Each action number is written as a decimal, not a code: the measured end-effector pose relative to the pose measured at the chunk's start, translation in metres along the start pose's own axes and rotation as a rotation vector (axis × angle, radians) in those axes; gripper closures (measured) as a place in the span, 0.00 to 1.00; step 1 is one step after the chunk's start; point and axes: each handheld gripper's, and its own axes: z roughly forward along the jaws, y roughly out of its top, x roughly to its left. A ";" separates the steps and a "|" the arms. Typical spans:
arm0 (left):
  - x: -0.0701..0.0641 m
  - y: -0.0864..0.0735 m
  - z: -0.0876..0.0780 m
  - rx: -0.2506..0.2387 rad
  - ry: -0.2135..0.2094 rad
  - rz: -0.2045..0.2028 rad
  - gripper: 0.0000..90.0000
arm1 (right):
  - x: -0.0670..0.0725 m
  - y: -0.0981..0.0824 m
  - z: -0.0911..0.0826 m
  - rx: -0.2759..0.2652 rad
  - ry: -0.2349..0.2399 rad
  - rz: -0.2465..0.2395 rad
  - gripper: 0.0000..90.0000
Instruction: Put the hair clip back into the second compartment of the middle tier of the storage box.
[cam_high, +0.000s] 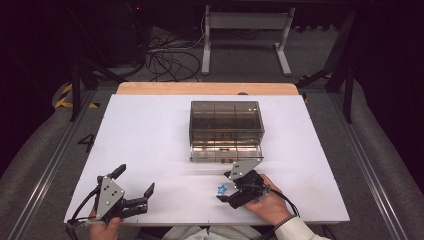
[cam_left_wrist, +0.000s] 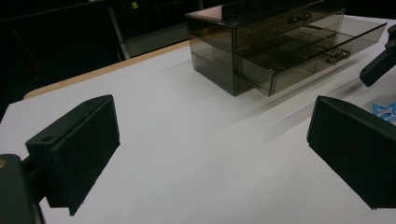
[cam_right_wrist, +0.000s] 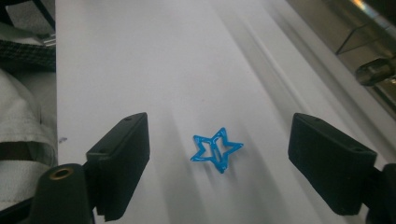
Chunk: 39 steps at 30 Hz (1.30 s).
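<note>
Blue star clip (cam_right_wrist: 216, 150) flat on the white table (cam_high: 150, 130), dead centre between the right gripper (cam_high: 223, 186) pads – jaws apart, nothing pinched yet. Left gripper (cam_high: 136, 180) wide open too, well off to the side. Probably not touching – hard to tell.

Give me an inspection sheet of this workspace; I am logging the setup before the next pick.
Surface: white table top, wooden strip along its far edge.
Job's things: blue star clip lying flat on the white top; smoky clear drawer box, lower drawer pulled out toward the person.
Clutter: nothing seen.
Grippers: right gripper open, jaws either side of the clip, not touching it; left gripper open, nothing between its jaws, at the near left of the top.
Cables: one trails from each gripper; a tangle lies on the floor beyond the table.
Surroundings: dark room, white table frame at the far side.
</note>
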 end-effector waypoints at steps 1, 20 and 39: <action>0.000 0.000 0.000 0.000 0.000 0.000 0.03 | 0.000 0.000 0.001 0.011 0.001 -0.005 0.25; 0.000 0.000 0.001 0.004 0.001 -0.002 0.03 | -0.001 0.001 0.005 0.095 0.013 -0.072 0.36; 0.000 0.000 0.002 0.004 -0.001 -0.002 0.03 | -0.006 0.004 0.008 0.100 0.034 -0.103 0.57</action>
